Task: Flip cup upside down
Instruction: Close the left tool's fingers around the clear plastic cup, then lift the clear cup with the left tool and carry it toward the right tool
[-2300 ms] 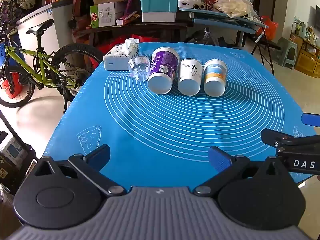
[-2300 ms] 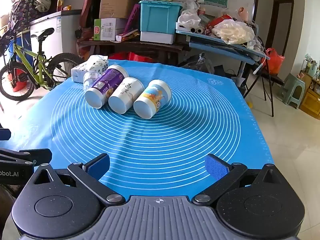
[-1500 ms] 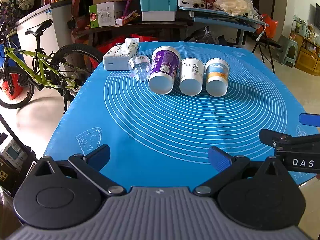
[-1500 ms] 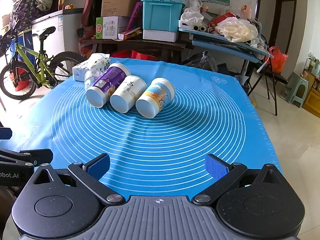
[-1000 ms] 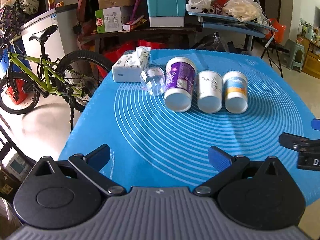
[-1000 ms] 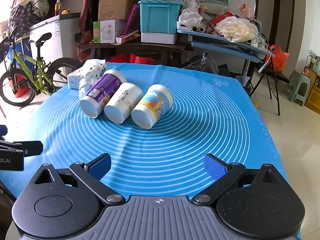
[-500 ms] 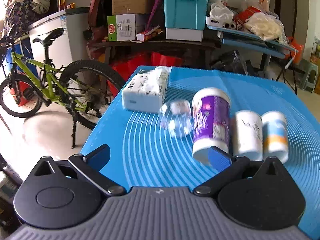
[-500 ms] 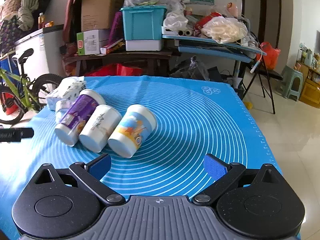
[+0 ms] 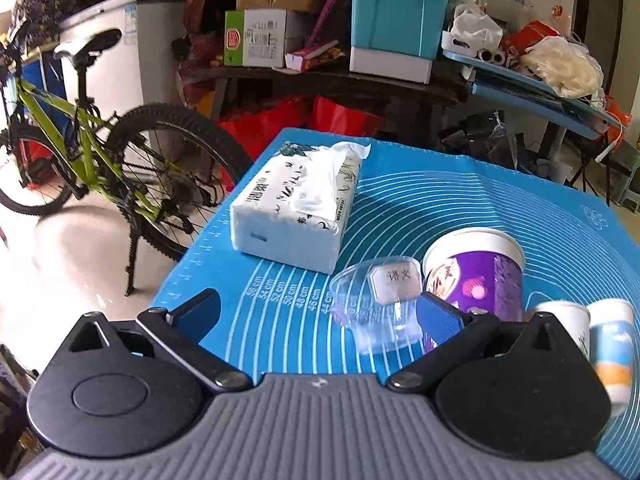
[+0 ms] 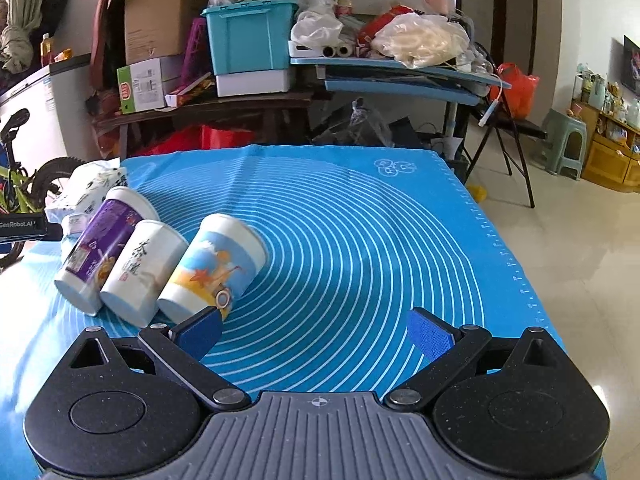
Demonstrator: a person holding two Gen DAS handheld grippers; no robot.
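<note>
Cups: four lie on their sides in a row on the blue mat [image 10: 360,208] on the tabletop, long way pointing toward the camera.
Clear cup [image 9: 376,304]: just in front of the left gripper [image 9: 316,316], a bit to its right, beside the purple cup [image 9: 476,276].
Left fingers: wide apart, holding nothing.
Picture cup [image 10: 216,268]: just ahead of the right gripper [image 10: 312,336], off to its left, near the left finger [image 10: 198,334].
Right fingers: wide apart, holding nothing.
Nearer: left for the clear cup, right for the picture cup.
</note>
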